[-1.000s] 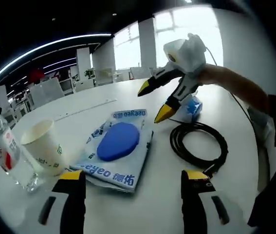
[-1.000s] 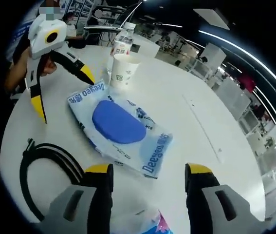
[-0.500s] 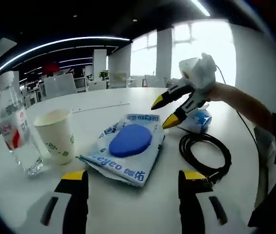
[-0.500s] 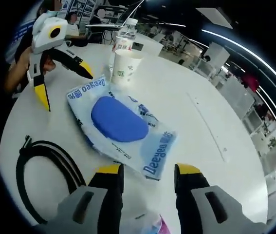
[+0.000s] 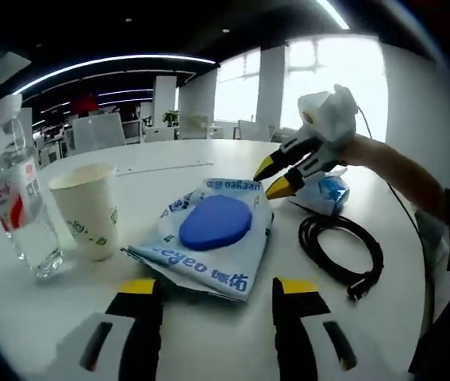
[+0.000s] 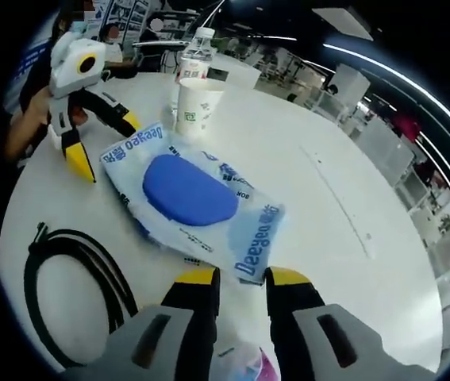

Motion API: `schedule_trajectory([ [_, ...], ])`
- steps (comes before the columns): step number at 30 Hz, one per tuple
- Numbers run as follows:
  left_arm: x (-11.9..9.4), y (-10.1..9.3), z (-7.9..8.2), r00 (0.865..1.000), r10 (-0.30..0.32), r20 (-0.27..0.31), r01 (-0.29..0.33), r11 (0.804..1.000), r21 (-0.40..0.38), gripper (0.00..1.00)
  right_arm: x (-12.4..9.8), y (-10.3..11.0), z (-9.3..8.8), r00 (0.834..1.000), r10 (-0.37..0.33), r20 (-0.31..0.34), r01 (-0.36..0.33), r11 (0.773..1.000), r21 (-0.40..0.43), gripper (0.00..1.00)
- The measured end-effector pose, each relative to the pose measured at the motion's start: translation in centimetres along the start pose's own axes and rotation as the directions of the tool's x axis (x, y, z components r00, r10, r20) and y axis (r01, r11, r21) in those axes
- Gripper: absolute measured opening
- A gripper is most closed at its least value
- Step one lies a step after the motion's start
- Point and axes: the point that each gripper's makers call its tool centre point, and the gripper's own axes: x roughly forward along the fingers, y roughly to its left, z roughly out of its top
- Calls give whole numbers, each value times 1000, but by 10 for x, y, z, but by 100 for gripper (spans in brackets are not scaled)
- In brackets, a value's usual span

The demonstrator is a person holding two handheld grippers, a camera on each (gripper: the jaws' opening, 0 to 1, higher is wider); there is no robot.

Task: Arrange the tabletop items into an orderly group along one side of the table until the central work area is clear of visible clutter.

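Little looks sorted yet, as I judge it. In the left gripper view the wet-wipes pack (image 5: 213, 236) lies mid-frame on the white table (image 5: 209, 163), the paper cup (image 5: 86, 208) and water bottle (image 5: 17, 200) stand at left, and the coiled black cable (image 5: 341, 248) lies at right with a small blue packet (image 5: 325, 190) above it. My left gripper (image 5: 217, 290) is moderately open and empty at the bottom edge. My right gripper (image 6: 237, 276) is narrowed almost closed, and I cannot tell whether it pinches the packet (image 6: 244, 367) below. All five items are left to line up.
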Motion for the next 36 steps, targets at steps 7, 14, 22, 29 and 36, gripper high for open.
schedule_trajectory([
  [7,-1,1,4,999,3,39,-4,1000,14,20,-5,-2,1,1000,-26,-4,26,1000,-4,1],
  [14,0,3,3,999,-5,45,5,1000,-12,12,-6,2,0,1000,-24,-18,24,1000,-10,0],
  [22,-2,0,1,999,-25,40,25,1000,-16,7,-8,7,1,999,-22,-28,21,1000,-12,0],
  [29,-6,2,6,999,-3,51,2,1000,23,3,-13,12,3,999,-26,-23,25,1000,-17,0],
  [36,-13,2,17,998,-2,69,-2,998,62,2,-24,12,9,999,-47,-24,46,998,-33,0],
])
